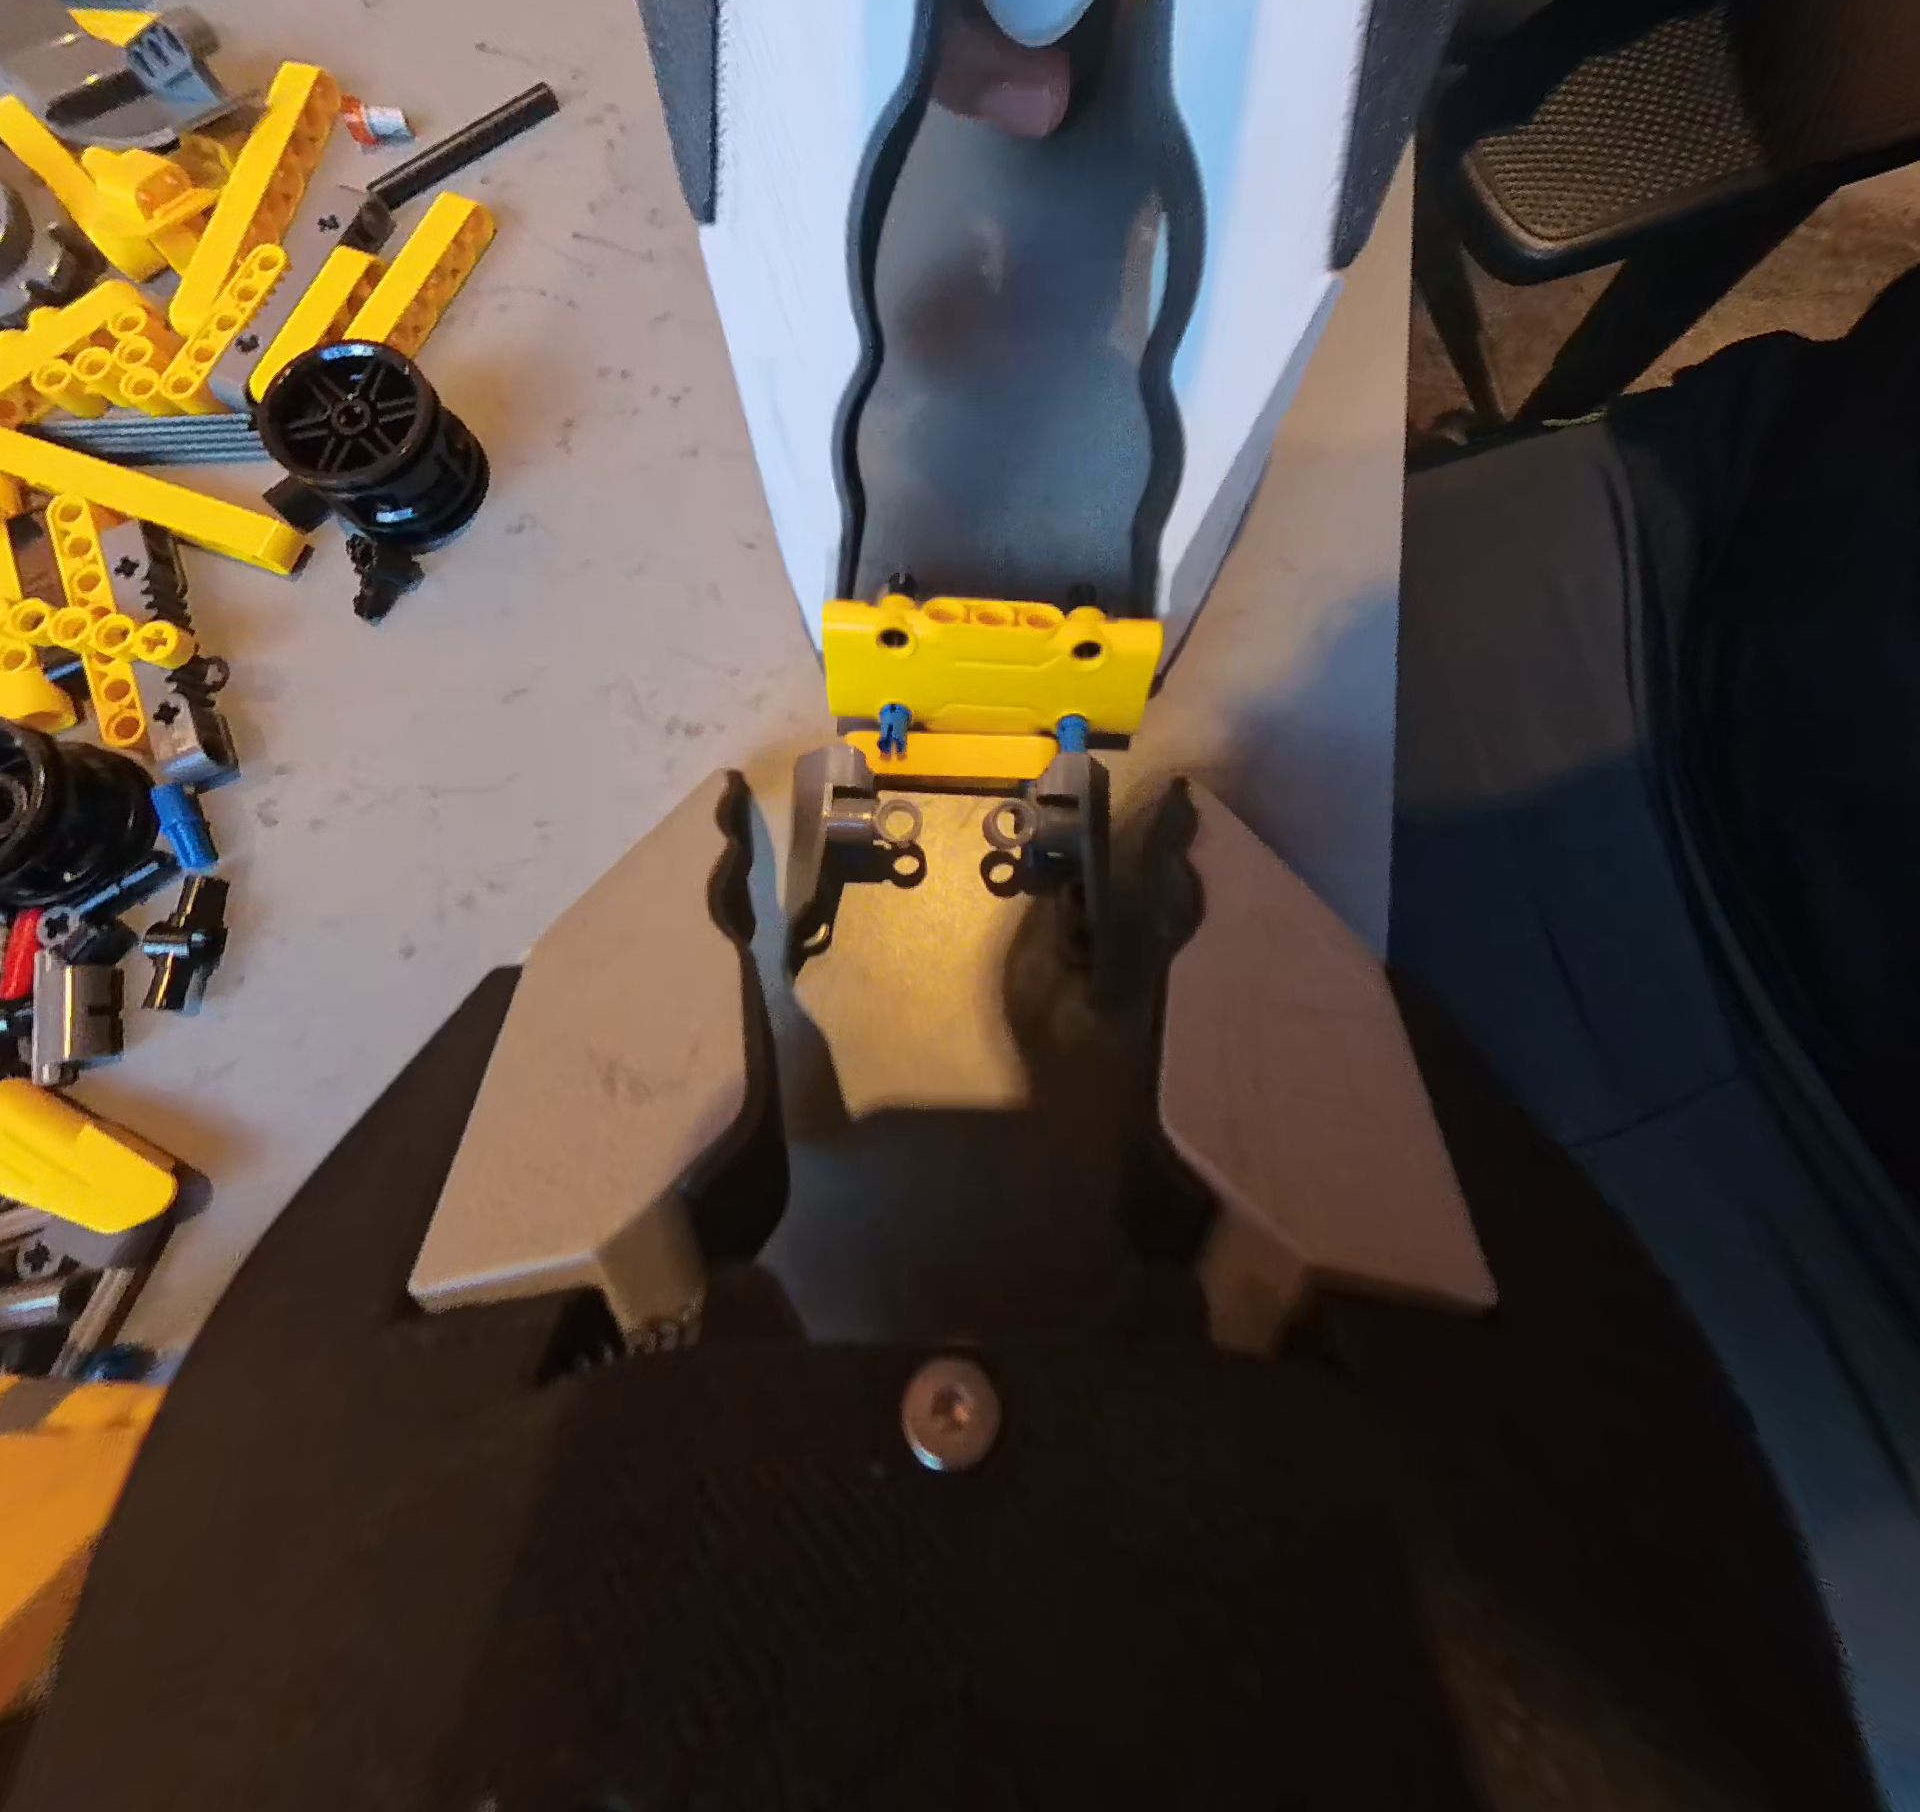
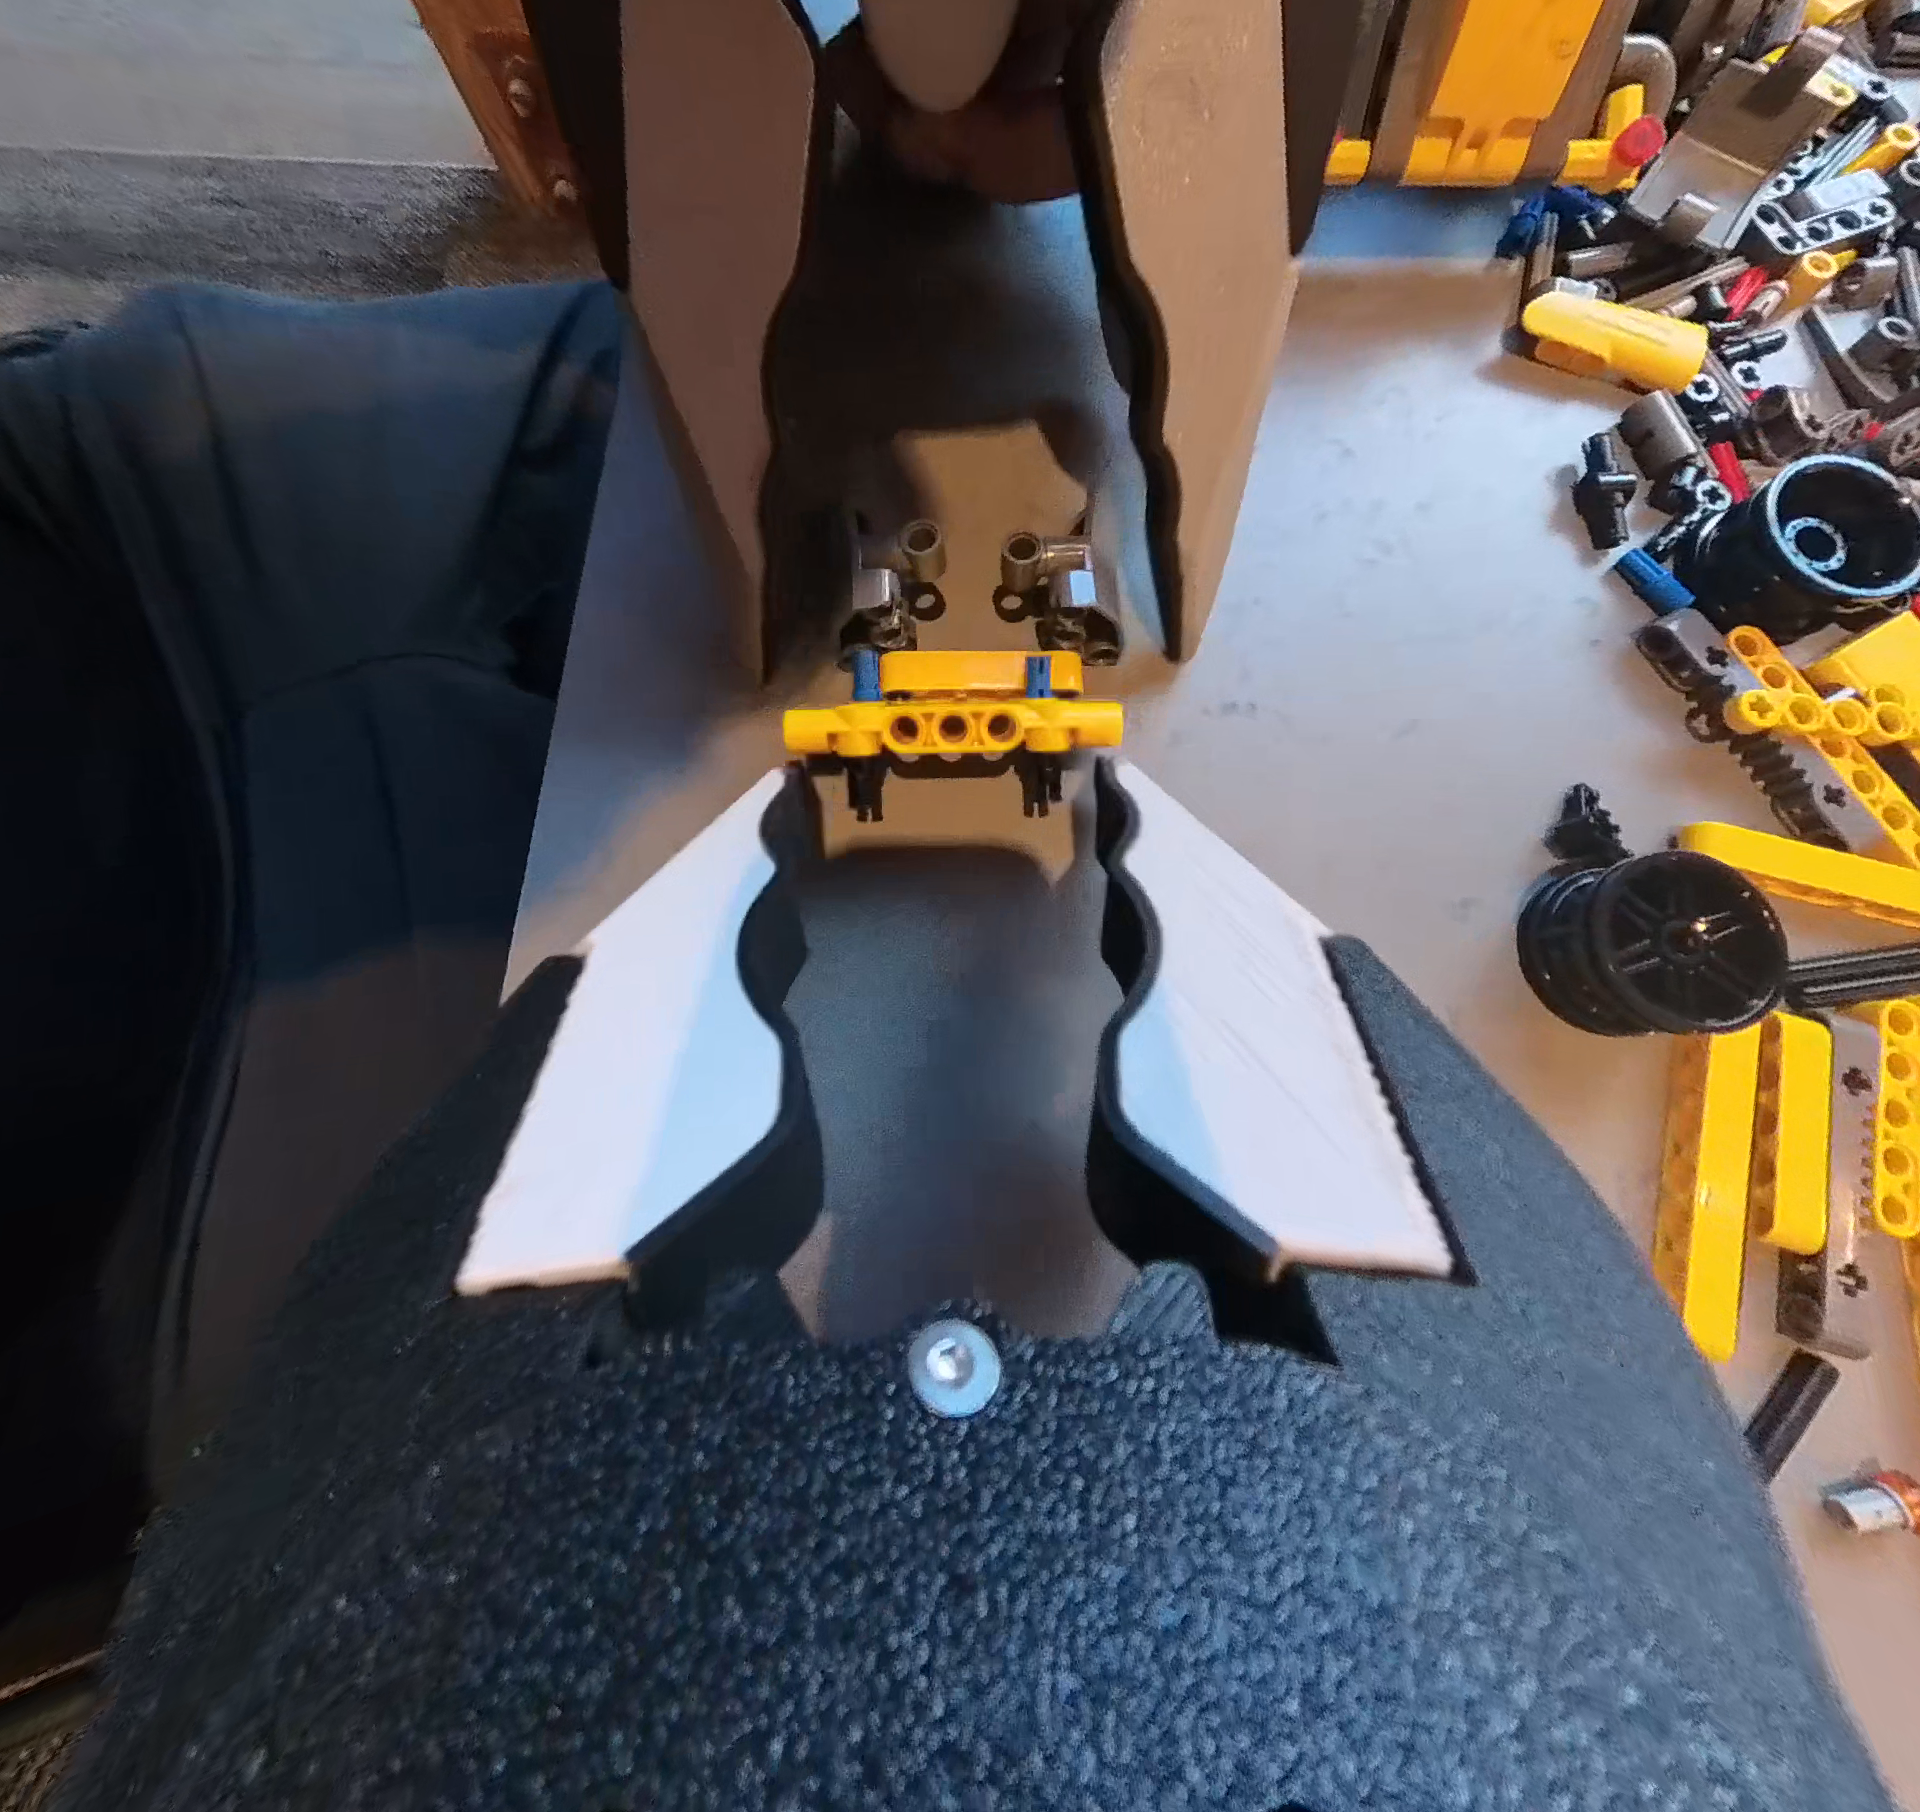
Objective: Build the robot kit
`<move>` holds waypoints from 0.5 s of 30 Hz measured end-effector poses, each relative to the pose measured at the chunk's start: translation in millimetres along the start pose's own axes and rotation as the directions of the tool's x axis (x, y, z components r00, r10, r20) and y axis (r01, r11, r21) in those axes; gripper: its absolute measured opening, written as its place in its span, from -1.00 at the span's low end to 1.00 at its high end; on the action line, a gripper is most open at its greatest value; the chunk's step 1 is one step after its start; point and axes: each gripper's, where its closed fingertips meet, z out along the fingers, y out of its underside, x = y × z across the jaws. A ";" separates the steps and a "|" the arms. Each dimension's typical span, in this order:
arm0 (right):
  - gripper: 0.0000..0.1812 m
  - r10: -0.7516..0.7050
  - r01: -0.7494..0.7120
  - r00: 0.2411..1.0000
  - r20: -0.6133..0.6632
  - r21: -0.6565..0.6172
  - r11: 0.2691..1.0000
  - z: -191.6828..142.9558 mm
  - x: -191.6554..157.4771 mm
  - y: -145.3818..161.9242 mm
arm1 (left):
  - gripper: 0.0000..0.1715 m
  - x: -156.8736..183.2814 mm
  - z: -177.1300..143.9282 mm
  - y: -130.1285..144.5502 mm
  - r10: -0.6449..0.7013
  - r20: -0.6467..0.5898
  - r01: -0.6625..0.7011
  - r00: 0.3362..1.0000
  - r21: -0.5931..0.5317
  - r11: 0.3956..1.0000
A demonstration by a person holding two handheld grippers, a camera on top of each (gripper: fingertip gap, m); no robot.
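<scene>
My left gripper (image 1: 951, 812), with grey fingers, is shut on a small assembly (image 1: 951, 806) of grey connectors and a short yellow beam, held above the table. My right gripper (image 2: 948, 775), with white fingers, faces it tip to tip and is shut on a yellow panel piece (image 2: 951, 728) with black pins on its near side. Two blue pins (image 1: 891, 732) bridge the panel (image 1: 987, 666) and the short yellow beam, so the two parts touch. The left gripper (image 2: 971, 656) also shows in the right wrist view, and the right gripper (image 1: 992, 609) in the left wrist view.
A pile of loose yellow beams (image 1: 249, 204), black wheels (image 1: 364, 443) (image 2: 1652, 941), pins and grey parts lies on the pale table (image 1: 468, 723) beside the grippers. A person's dark clothing (image 2: 260, 619) is past the table edge. A dark chair (image 1: 1621, 152) stands beyond. The grippers are tip to tip, or close to it.
</scene>
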 end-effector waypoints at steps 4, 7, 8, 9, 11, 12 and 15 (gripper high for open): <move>-0.33 -0.010 0.010 1.000 0.002 -0.003 1.000 0.1 -1.3 0.4 | -0.06 3.7 -4.2 3.6 0.002 0.029 -0.002 1.000 -0.008 1.000; -0.36 -0.007 0.007 1.000 -0.001 0.012 1.000 0.1 -1.1 -3.1 | -0.11 0.9 -5.9 3.6 -0.008 0.049 0.008 0.999 -0.006 1.000; -0.42 -0.010 0.010 1.000 -0.001 0.025 1.000 -0.7 -1.5 -5.5 | -0.13 1.3 -5.3 3.1 -0.012 0.045 0.012 0.999 -0.002 1.000; -0.44 -0.015 0.015 1.000 -0.002 0.042 0.999 -1.9 -2.1 -8.1 | -0.15 1.9 -4.0 3.1 -0.015 0.041 0.015 0.999 -0.001 1.000; -0.44 -0.024 0.024 1.000 -0.002 0.054 0.998 -3.5 -3.2 -10.9 | -0.15 4.1 -1.8 1.5 -0.023 0.026 0.023 0.999 0.008 1.000; -0.44 -0.029 0.029 1.000 0.000 0.051 0.998 -3.8 -3.8 -10.7 | -0.15 4.2 -1.5 1.1 -0.022 0.025 0.022 0.999 0.008 1.000; -0.44 -0.040 0.040 0.999 -0.004 0.045 0.998 -5.4 -3.0 -8.7 | -0.15 3.9 -1.5 1.1 -0.022 0.023 0.022 0.999 0.009 1.000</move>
